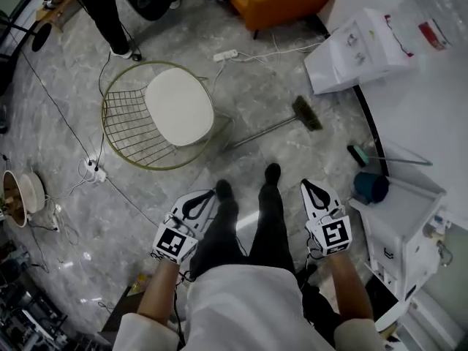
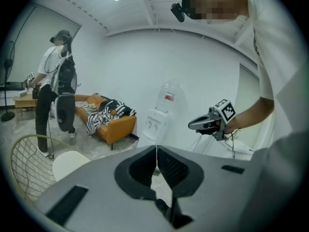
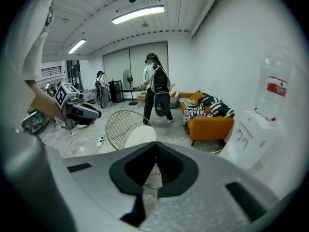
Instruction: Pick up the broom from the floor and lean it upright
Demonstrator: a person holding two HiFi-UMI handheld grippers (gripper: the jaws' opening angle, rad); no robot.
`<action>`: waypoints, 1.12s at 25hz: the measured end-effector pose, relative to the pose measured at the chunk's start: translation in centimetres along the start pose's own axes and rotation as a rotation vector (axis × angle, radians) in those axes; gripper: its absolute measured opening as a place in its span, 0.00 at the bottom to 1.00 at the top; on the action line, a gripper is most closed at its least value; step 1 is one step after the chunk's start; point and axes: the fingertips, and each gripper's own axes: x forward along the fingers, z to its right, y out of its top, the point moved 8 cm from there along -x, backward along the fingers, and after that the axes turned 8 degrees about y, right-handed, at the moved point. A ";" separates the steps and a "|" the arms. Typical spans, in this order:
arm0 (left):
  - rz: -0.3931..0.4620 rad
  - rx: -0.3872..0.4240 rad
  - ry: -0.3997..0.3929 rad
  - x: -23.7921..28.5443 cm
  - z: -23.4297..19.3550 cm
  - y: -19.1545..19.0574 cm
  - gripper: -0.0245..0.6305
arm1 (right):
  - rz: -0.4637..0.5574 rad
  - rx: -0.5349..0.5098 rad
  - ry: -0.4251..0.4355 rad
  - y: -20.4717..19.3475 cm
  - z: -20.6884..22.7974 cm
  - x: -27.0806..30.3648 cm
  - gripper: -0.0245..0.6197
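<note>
The broom [image 1: 272,127] lies flat on the grey marble floor ahead of my feet, its dark brush head [image 1: 307,113] at the right and its thin handle running left toward the wire chair. My left gripper [image 1: 207,195] hangs beside my left leg, well short of the broom, and its jaws are shut with nothing in them [image 2: 156,150]. My right gripper [image 1: 312,186] hangs beside my right leg, also shut and empty [image 3: 155,147]. Each gripper shows in the other's view: the right gripper [image 2: 205,123] and the left gripper [image 3: 79,110].
A gold wire chair [image 1: 124,123] with a white cushion stands left of the broom's handle end. A water dispenser [image 1: 358,46], a white cabinet [image 1: 402,218] and a blue pot [image 1: 371,187] line the right side. An orange sofa [image 1: 285,2], a power strip [image 1: 224,55] and another person [image 1: 110,13] are farther off.
</note>
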 end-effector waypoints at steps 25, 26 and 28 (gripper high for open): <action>-0.047 -0.122 0.201 20.0 -1.0 -13.1 0.05 | -0.143 -0.217 0.454 -13.4 14.6 21.2 0.04; -0.047 -0.099 0.197 20.6 -1.2 -14.0 0.05 | -0.147 -0.227 0.470 -14.4 14.6 22.2 0.04; -0.043 -0.059 0.185 21.7 -1.8 -15.9 0.05 | -0.154 -0.251 0.495 -16.2 14.6 24.2 0.04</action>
